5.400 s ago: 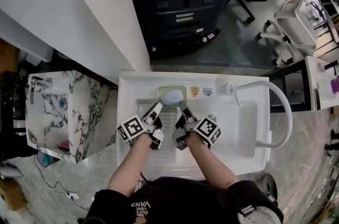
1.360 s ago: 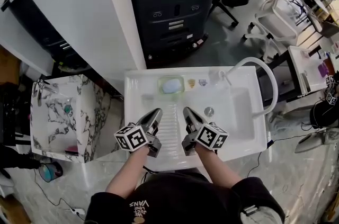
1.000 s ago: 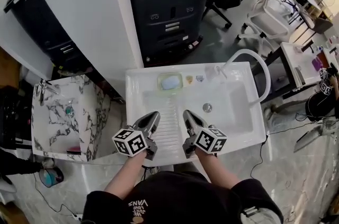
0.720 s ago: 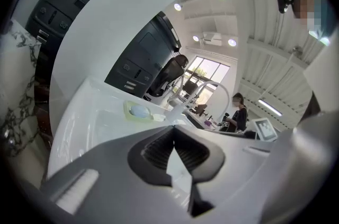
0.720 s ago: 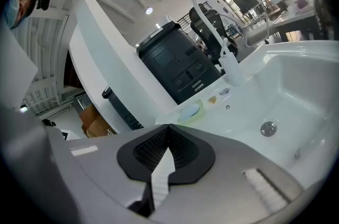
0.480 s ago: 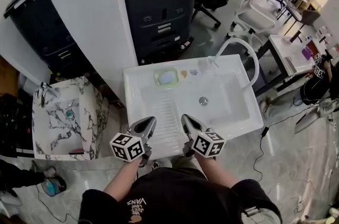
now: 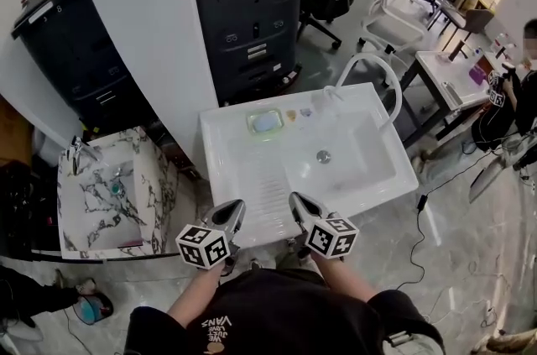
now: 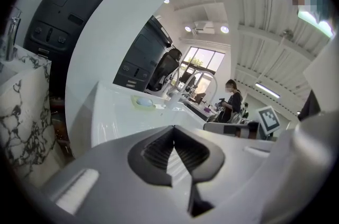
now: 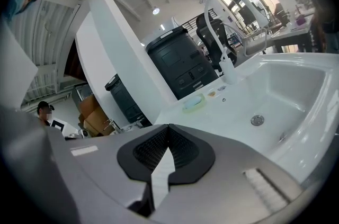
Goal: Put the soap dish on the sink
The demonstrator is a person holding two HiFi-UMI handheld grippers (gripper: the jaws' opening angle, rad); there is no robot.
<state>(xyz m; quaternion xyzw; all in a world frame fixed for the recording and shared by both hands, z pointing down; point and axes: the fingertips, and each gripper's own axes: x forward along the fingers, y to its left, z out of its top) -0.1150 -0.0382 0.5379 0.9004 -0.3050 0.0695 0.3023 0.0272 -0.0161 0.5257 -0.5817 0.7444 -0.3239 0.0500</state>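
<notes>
A pale green soap dish (image 7: 266,122) with a bluish soap in it rests on the back ledge of the white sink (image 7: 235,177), left of the curved faucet (image 7: 369,80). My left gripper (image 7: 232,209) and right gripper (image 7: 296,202) hover side by side over the sink's near edge, well short of the dish. Both are shut with nothing between the jaws. The dish shows far off in the left gripper view (image 8: 143,102), beyond the left gripper (image 8: 174,130). In the right gripper view the dish (image 9: 194,103) lies past the right gripper (image 9: 168,130), with the drain (image 9: 257,120) to its right.
A marble-patterned small sink (image 7: 109,194) stands at the left. A white partition (image 7: 143,26) and a dark cabinet (image 7: 243,1) rise behind the sink. Office chairs (image 7: 394,18), a desk (image 7: 445,76) and a person (image 7: 520,93) are at the right. A cable (image 7: 436,177) trails on the floor.
Both grippers have drawn back together from over the sink's ribbed drainboard to its near edge, staying shut. The soap dish has stayed on the back ledge.
</notes>
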